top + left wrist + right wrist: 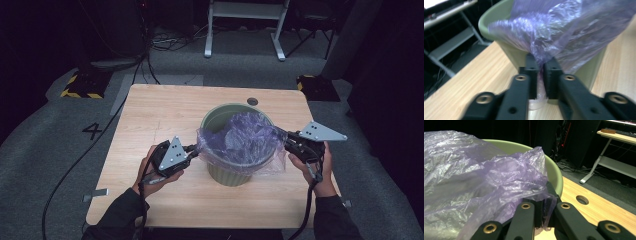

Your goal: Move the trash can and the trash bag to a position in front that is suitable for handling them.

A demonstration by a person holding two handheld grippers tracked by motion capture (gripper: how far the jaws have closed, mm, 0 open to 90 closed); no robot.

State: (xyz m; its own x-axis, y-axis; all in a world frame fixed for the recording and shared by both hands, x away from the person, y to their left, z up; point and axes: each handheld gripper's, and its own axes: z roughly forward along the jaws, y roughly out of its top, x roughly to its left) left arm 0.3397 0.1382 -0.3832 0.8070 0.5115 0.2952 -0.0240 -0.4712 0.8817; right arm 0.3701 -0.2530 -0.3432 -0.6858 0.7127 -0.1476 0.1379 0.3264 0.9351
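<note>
Two claws (192, 150) (286, 141) on purple bag (245, 137)

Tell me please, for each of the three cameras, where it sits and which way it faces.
High view: above the person's side, facing forward and down on the wooden table; forearms, left gripper and right gripper show.
Left gripper view: on the left gripper, facing the green bin; fingers pinch the purple bag.
Right gripper view: on the right gripper, facing bin and floor; fingers pinch the bag.
Shared: bin, bag, table.
</note>
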